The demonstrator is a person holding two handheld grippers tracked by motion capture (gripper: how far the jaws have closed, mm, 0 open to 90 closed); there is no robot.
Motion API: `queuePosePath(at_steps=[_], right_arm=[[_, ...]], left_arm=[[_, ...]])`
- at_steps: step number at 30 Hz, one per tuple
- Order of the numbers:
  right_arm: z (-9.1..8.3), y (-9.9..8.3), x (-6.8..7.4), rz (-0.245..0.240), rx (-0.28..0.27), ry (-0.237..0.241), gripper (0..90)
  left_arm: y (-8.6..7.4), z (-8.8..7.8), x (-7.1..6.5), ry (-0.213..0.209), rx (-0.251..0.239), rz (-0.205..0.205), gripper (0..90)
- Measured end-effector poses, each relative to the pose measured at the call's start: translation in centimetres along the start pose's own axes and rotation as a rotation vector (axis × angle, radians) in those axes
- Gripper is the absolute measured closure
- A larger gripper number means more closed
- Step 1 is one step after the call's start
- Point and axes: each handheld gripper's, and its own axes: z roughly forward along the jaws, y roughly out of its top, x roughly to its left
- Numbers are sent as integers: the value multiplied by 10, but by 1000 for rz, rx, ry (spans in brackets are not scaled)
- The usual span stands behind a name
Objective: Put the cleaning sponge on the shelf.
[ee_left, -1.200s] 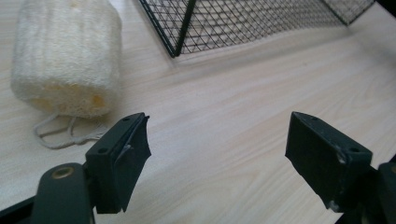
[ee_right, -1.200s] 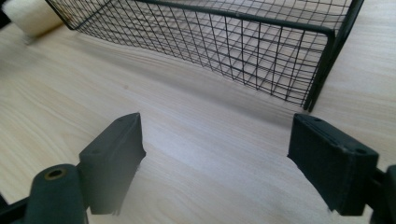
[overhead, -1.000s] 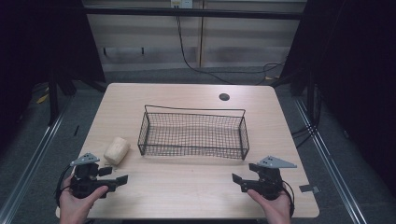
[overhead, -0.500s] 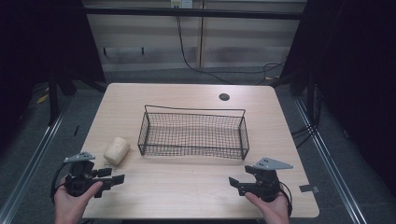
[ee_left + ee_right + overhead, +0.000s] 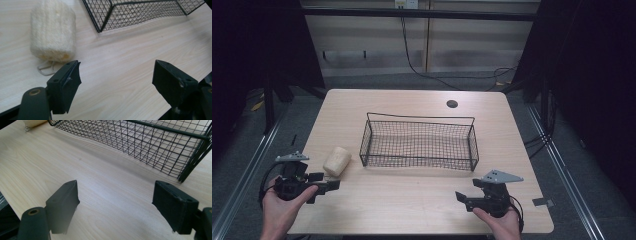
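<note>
A cream loofah roll [image 5: 337, 160] lies on the wooden table, just left of an empty black wire basket [image 5: 419, 119]. My left gripper [image 5: 325, 185] hovers in front of the loofah at the table's front left. Its jaws have just been opening and stand apart with nothing between them. In the left gripper view the loofah [image 5: 52, 32] with its string loop lies just beyond the left jaw of that gripper [image 5: 117, 75]. My right gripper [image 5: 460, 198] sits open at the front right, pointing left. In the right gripper view its jaws [image 5: 115, 195] frame bare wood before the basket [image 5: 140, 147].
A round cable hole [image 5: 452, 104] is at the table's back edge. Dark floor, metal rails and cables surround the table. Bare tabletop [image 5: 412, 195] stretches between the two grippers in front of the basket.
My left gripper has shifted a little left and lifted slightly, and its jaws stand apart again. The right gripper, loofah and basket have kept still.
</note>
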Motion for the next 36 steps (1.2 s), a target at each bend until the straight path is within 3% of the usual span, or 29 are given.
queuePosePath(at_steps=[3,5,7,9,11,21,23,27,31,34,35,36], right_arm=[[0,0,0,-4,4,1,205],[1,0,1,-5,2,6,205],[1,0,1,-4,3,5,204],[1,0,1,-2,8,8,199],[2,-1,1,5,7,6,190],[3,-1,1,-1,15,18,187],[3,-1,2,4,18,28,184],[4,-1,2,-1,20,30,183],[5,-1,2,-3,19,31,182],[5,-1,2,-3,18,34,182],[5,-1,2,-3,19,34,182],[5,0,2,2,23,35,182]], left_arm=[[5,-3,0,46,-12,12,245],[9,-4,3,48,6,17,224],[12,-4,4,80,33,45,196],[16,-2,7,86,54,37,173],[18,0,8,87,101,66,166],[35,-1,15,119,191,62,204],[38,-1,15,147,196,68,210],[44,-1,14,144,220,69,210],[52,1,15,167,251,73,196],[58,6,19,164,282,55,195],[61,8,20,173,282,49,196],[64,13,20,207,295,57,197]])
